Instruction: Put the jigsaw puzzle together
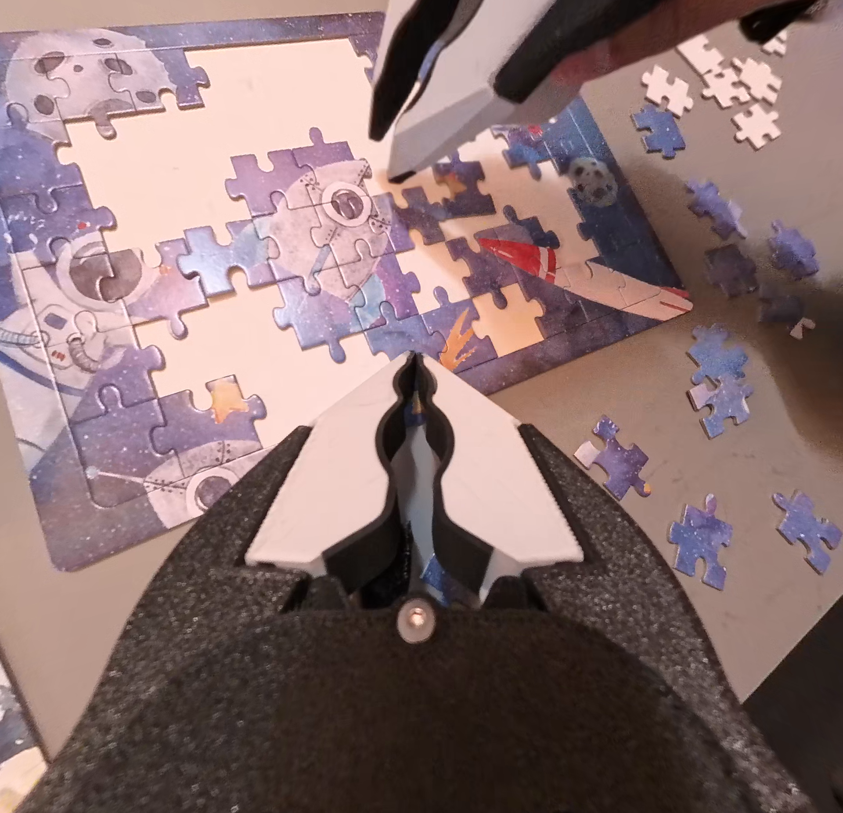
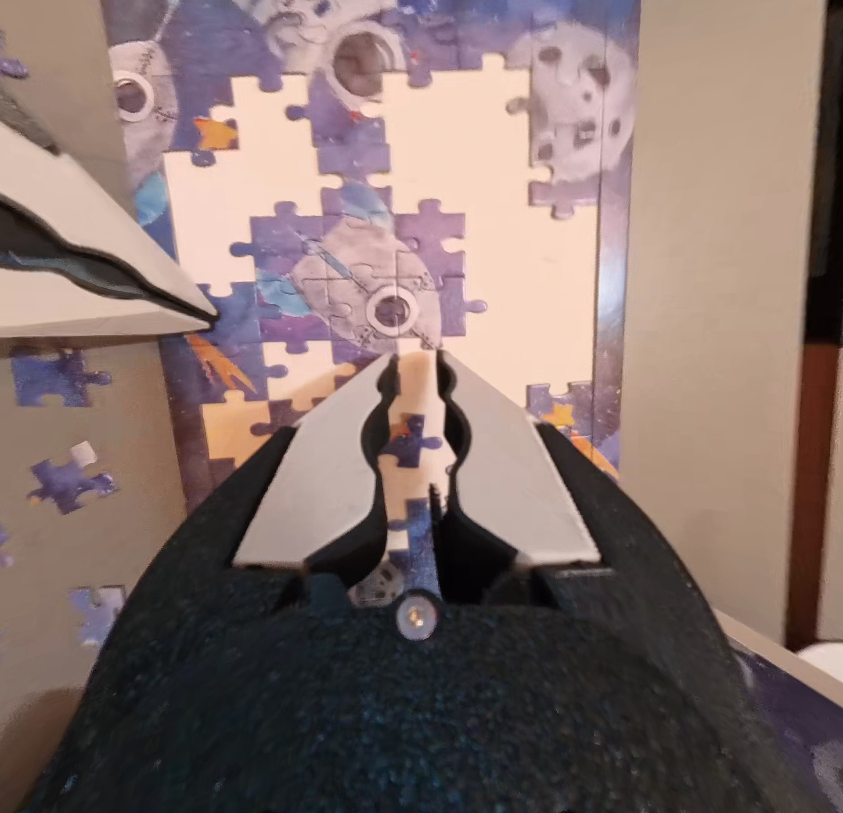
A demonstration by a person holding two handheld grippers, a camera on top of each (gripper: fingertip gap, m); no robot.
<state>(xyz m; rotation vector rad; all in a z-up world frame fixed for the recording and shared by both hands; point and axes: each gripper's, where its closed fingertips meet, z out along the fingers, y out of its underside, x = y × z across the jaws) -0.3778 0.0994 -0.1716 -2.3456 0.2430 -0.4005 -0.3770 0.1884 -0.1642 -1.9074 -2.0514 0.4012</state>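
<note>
A space-themed jigsaw lies in its blue-framed board (image 1: 205, 152), partly filled. A joined cluster with a grey rocket porthole (image 1: 344, 204) sits mid-board, and bare cream gaps surround it. My left gripper (image 1: 415, 357) is shut with its tips over the board's near edge, beside an orange comet piece (image 1: 460, 339). Nothing shows between its pads. It enters the right wrist view from the left (image 2: 210, 323). My right gripper (image 2: 416, 357) is open just below the porthole cluster (image 2: 392, 309), with bare cream board between its pads. A dark blue and orange piece (image 2: 410, 444) lies on the board under it.
Several loose blue pieces (image 1: 702, 540) lie on the grey table right of the board, with white face-down pieces (image 1: 730, 84) farther back. They show at the left in the right wrist view (image 2: 59, 376). A hand (image 1: 638, 38) holds the right gripper (image 1: 387, 157). The table edge (image 1: 784, 681) is near right.
</note>
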